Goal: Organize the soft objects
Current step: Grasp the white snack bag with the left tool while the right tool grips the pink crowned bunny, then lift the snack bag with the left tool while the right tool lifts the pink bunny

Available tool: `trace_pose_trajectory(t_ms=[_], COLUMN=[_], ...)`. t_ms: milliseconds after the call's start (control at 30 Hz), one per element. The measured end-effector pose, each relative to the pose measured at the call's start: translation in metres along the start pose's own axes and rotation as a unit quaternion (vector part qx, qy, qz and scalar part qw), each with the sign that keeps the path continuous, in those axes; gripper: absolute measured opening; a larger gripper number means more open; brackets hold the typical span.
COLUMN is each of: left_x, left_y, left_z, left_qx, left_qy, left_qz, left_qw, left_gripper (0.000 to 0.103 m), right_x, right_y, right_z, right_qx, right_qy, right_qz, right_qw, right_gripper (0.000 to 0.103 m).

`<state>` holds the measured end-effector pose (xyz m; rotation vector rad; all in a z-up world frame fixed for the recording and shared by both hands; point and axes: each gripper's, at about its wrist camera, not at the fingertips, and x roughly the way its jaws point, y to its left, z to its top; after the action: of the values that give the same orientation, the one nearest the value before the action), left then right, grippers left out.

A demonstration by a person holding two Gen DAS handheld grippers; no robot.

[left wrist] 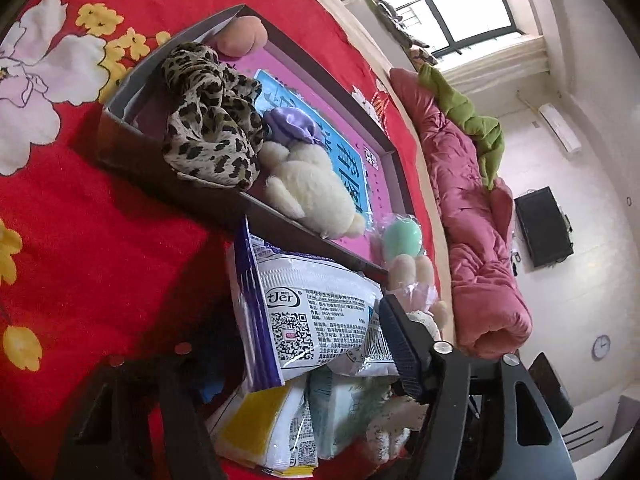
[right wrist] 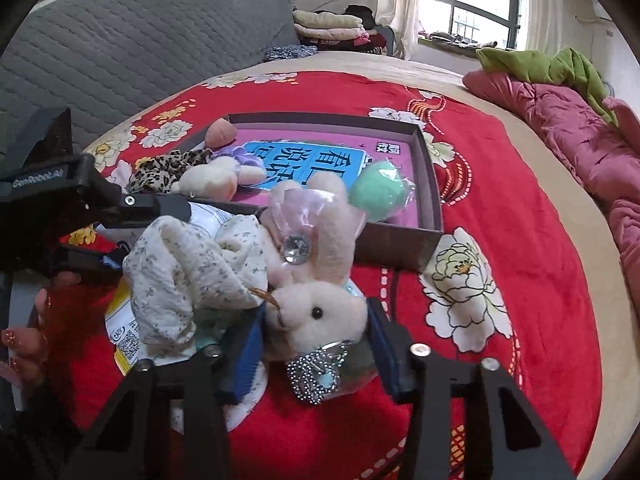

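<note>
Two hand-held grippers work over a red floral bedspread point(right wrist: 500, 240), just near a shallow dark box point(right wrist: 424, 168) with a pink printed floor. Right gripper point(right wrist: 316, 332): its blue-padded jaws flank the head of a pink plush rabbit point(right wrist: 316, 308) wrapped in clear film; the pads sit at or against the plush on both sides, though firm pressure cannot be confirmed. Left gripper point(left wrist: 320, 344): its jaws are spread about a white packet point(left wrist: 316, 308) bearing a printed code, which lies on a pile of other packets; one blue pad meets the packet's right end, and the opposite finger is in shadow, so a grip cannot be told. A cream floral cloth point(right wrist: 192, 268) lies bunched just left of the rabbit. Inside the box, from far left to near right: a peach plush point(right wrist: 221, 132), a leopard-print scarf point(right wrist: 168, 170), a cream plush toy point(right wrist: 212, 180) with a purple bow, and a wrapped green ball point(right wrist: 376, 192) at the near right corner. A pink quilt point(right wrist: 580, 132) lies at the far right.
</note>
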<state>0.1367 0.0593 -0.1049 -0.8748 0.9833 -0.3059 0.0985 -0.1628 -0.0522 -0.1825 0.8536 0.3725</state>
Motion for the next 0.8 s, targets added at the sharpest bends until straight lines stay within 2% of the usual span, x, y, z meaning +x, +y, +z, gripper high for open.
trace_pose_trajectory(t_ms=[133,267,333,567,800], left_x=[0.001,-0.004,-0.006,-0.014,-0.033], left_y=[-0.002,-0.001,-0.001,-0.005,-0.016], left_z=[0.0,-0.002,-0.002,-0.004,-0.007], left_qx=[0.001,0.006,0.004,0.012,0.038], left_qy=[-0.001,-0.005,-0.007,-0.012,-0.021], left_qz=[-0.004,0.003,0.002,0.002,0.011], left_qw=[1.0,1.0,1.0,0.9999,0.999], left_gripper=[0.057,0.041,0.038,0.029,0.027], right_x=[-0.002,-0.009,-0.012,-0.019,-0.029], right_y=[-0.005,-0.012,-0.015,-0.026,-0.027], right_z=[-0.001,-0.001,-0.002,-0.003,0.0], right_qx=[0.017,0.032,0.04,0.06,0.06], right_qy=[-0.003,-0.011,-0.012,-0.018,-0.032], right_qz=[0.017,0.02,0.021,0.019,0.017], right_qw=[1.0,0.999,0.999,0.998,0.998], right_gripper=[0.043,0.043,0.043,0.043,0.043])
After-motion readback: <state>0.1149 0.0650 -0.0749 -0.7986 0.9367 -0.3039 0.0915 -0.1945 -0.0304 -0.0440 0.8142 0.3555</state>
